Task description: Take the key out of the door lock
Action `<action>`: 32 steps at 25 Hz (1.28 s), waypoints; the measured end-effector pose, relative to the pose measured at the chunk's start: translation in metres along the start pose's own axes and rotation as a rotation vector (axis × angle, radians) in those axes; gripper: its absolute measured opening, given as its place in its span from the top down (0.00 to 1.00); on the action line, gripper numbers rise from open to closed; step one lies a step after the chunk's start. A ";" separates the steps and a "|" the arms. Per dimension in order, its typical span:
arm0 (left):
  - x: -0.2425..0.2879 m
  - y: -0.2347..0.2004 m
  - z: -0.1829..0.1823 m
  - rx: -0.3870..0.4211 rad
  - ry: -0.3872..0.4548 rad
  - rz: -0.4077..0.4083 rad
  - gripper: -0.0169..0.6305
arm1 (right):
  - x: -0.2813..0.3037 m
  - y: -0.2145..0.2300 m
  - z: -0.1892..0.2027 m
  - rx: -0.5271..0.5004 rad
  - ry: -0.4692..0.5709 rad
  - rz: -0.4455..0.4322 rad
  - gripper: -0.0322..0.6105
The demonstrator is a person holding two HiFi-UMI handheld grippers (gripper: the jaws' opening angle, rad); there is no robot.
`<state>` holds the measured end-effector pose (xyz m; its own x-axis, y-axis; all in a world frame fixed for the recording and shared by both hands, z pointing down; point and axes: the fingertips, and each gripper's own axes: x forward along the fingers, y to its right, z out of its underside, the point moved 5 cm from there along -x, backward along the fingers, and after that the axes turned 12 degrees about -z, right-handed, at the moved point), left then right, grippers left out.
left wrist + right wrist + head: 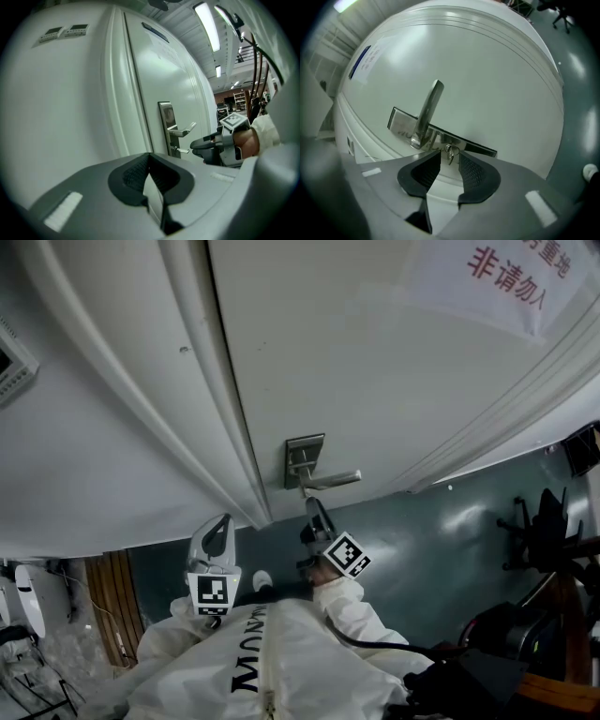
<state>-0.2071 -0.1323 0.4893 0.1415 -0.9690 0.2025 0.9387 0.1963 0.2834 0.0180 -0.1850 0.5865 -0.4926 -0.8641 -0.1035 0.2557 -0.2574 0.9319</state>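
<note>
A white door (375, 362) carries a steel lock plate (305, 460) with a lever handle (333, 479). In the right gripper view a small metal key (449, 153) sticks out of the lock plate (440, 136), just under the handle (429, 110). My right gripper (449, 161) is open, with the key in the gap between its fingertips and neither pad pressing on it. The left gripper view shows the key (183, 150) jutting from the plate and the right gripper (206, 144) right at it. My left gripper (152, 180) stands open and empty, well back from the door.
A paper notice (511, 277) with red print hangs high on the door. The door frame (202, 381) runs along the left of the lock. An office chair (544, 521) and dark equipment stand on the grey-green floor (441, 559) to the right. A wall panel (14, 362) sits far left.
</note>
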 end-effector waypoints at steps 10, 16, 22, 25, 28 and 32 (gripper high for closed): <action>0.000 -0.006 0.005 0.003 -0.013 -0.004 0.97 | 0.024 0.018 0.002 0.178 0.078 -0.066 0.79; 0.000 -0.009 0.009 0.005 -0.019 -0.015 0.97 | 0.036 0.024 0.004 0.256 0.091 -0.084 0.79; 0.000 -0.013 0.010 -0.001 -0.028 -0.026 0.97 | 0.041 0.025 0.002 0.273 0.102 -0.100 0.90; 0.002 -0.012 0.010 -0.004 -0.028 -0.023 0.97 | 0.042 0.025 0.002 0.274 0.095 -0.097 0.91; 0.003 -0.009 0.011 -0.004 -0.029 -0.017 0.97 | 0.042 0.025 0.002 0.279 0.090 -0.101 0.91; 0.003 -0.006 0.011 -0.008 -0.031 -0.014 0.97 | 0.042 0.024 0.002 0.285 0.088 -0.102 0.91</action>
<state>-0.2159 -0.1349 0.4988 0.1183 -0.9665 0.2278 0.9429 0.1813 0.2793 0.0022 -0.2266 0.6051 -0.4262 -0.8776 -0.2195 -0.0406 -0.2238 0.9738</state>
